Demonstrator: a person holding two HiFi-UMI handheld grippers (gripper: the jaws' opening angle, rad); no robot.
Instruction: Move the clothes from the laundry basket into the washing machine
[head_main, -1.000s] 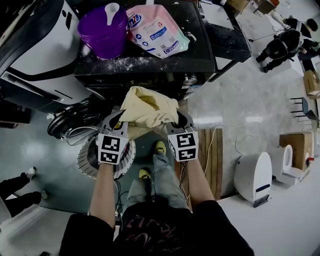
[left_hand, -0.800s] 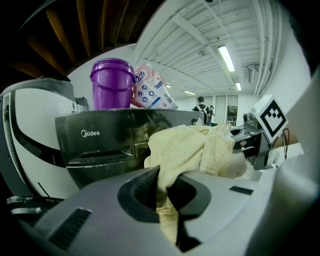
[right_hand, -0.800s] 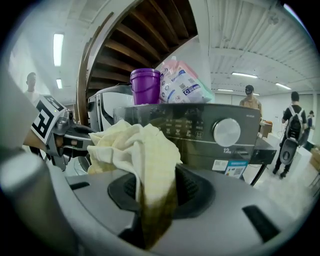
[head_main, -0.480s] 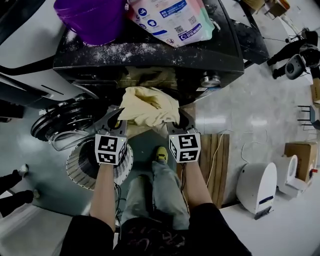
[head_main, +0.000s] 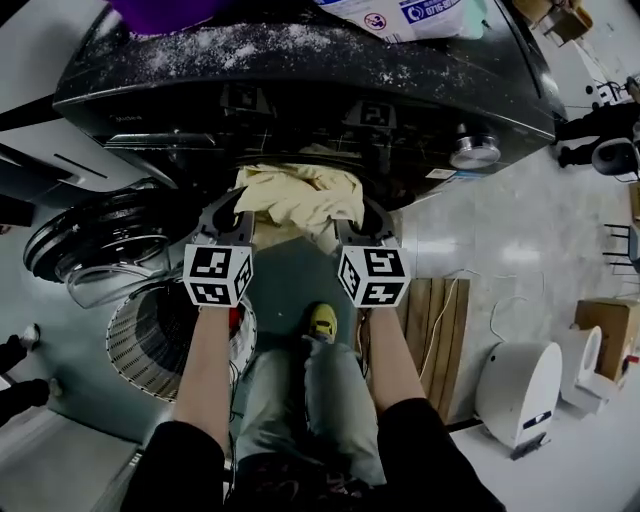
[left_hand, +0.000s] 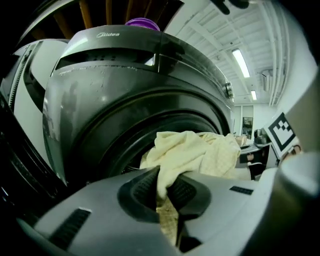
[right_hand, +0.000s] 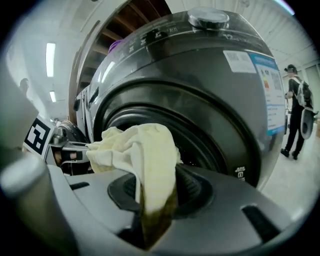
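Observation:
A pale yellow cloth (head_main: 298, 196) hangs stretched between my two grippers, right in front of the round mouth of the dark washing machine (head_main: 300, 90). My left gripper (head_main: 237, 208) is shut on the cloth's (left_hand: 190, 152) left end, the fabric pinched between its ribbed pads. My right gripper (head_main: 358, 212) is shut on the right end, where the cloth (right_hand: 145, 155) bulges over the jaws and hangs down through them. The drum opening (right_hand: 200, 140) lies just beyond both grippers. The white laundry basket (head_main: 150, 340) stands on the floor at the lower left, under my left forearm.
The washer's open glass door (head_main: 95, 245) swings out at the left. A purple tub (left_hand: 142, 22) and a detergent pouch (head_main: 405, 12) sit on top of the machine. A wooden pallet (head_main: 430, 320) and a white appliance (head_main: 520, 385) lie to the right. A person (right_hand: 297, 117) stands at the far right.
Both grippers have come down together with the cloth, from the level of the machine's top edge to the door opening. The head has dropped closer to the washer. Both grips held.

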